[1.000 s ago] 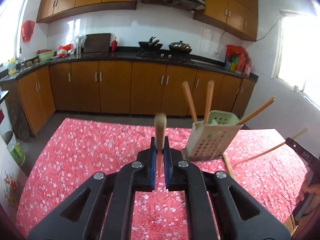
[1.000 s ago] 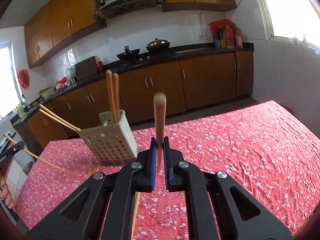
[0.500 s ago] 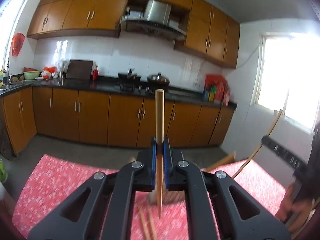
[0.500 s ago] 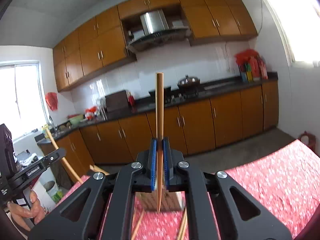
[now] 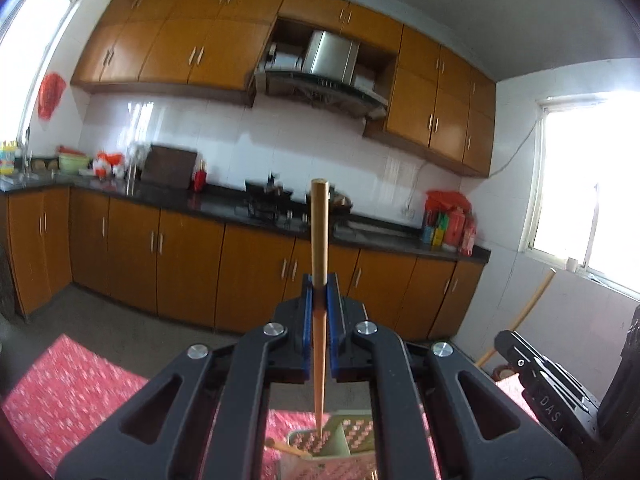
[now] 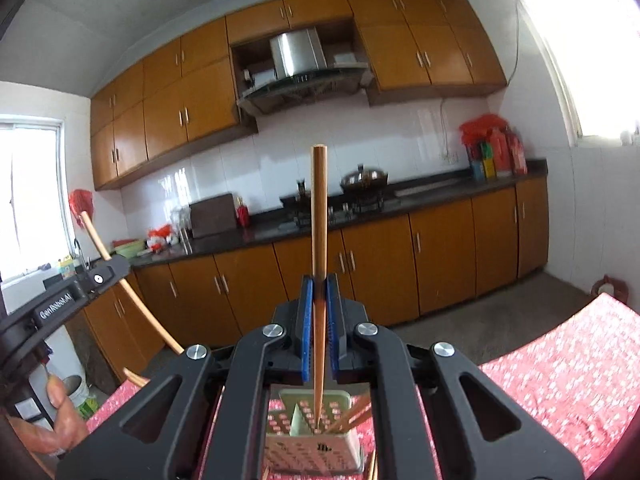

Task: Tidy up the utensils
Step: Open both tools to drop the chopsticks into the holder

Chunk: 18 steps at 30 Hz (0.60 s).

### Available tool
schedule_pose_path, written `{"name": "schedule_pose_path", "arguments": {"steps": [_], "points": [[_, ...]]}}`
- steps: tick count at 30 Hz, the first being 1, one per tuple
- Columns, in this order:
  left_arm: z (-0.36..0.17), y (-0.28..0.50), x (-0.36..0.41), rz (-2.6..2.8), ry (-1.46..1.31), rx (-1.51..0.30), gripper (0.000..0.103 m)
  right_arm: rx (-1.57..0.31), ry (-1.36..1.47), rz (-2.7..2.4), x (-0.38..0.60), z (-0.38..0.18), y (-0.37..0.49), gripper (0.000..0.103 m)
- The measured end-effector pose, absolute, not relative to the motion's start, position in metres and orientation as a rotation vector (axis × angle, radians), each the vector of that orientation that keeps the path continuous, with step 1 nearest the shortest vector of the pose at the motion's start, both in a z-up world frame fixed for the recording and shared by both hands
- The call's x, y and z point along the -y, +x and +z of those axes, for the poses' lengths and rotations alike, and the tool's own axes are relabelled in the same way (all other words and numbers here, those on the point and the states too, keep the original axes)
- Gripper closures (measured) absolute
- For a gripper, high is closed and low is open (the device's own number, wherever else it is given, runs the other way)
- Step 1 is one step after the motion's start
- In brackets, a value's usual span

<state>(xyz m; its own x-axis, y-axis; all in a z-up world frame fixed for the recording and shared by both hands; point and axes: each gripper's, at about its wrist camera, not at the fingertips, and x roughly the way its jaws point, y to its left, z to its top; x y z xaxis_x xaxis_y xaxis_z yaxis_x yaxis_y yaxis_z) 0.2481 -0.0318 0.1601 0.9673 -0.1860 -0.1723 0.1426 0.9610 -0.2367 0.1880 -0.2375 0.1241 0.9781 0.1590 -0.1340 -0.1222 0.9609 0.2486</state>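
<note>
Wood, twice over: each of my grippers pinches one chopstick upright between its blue pads.

Left gripper [image 5: 319, 284]: jaws pressed on the left chopstick [image 5: 319, 240], blunt end up at frame centre, tapered tip down. The tip sits at the mouth of the pale green perforated utensil holder [image 5: 340, 452], low centre of the left view, apparently just inside the rim; I cannot tell whether it touches the bottom.

Right gripper [image 6: 319, 284]: jaws pressed on the right chopstick [image 6: 319, 216], same pose. Its tip points into the same holder [image 6: 316, 440] at lower centre of the right view, near the inner divider. Other chopsticks [image 6: 352, 416] already lean in the holder to the right of the tip.

Key relation: both long axes run near vertical, in line with the fingers' gap, holder straight below the tips. Neither hand looks clearly nearer; both seem ready to release.

The holder stands on the red floral tablecloth [image 6: 560, 380].

Judgement: the next move is to spread the pads and let each stick drop. Risk: a stick catching the rim or divider and tipping out.
</note>
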Motion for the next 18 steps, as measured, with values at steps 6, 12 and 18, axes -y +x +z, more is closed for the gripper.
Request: {"name": "schedule_pose_path", "arguments": {"steps": [6,12,18], "points": [[0.132,0.263,0.034,-0.185,-0.240,-0.281,0.092,-0.203,0.226,0.173,0.231,0.109,0.187,0.090],[0.136,0.244,0.023,-0.173,-0.229,-0.275,0.077,-0.176,0.218,0.172,0.234,0.122,0.168,0.063],[0.139,0.197,0.001,-0.153,-0.201,-0.272,0.065,-0.167,0.218,0.149,0.252,0.130,0.131,0.063]]}}
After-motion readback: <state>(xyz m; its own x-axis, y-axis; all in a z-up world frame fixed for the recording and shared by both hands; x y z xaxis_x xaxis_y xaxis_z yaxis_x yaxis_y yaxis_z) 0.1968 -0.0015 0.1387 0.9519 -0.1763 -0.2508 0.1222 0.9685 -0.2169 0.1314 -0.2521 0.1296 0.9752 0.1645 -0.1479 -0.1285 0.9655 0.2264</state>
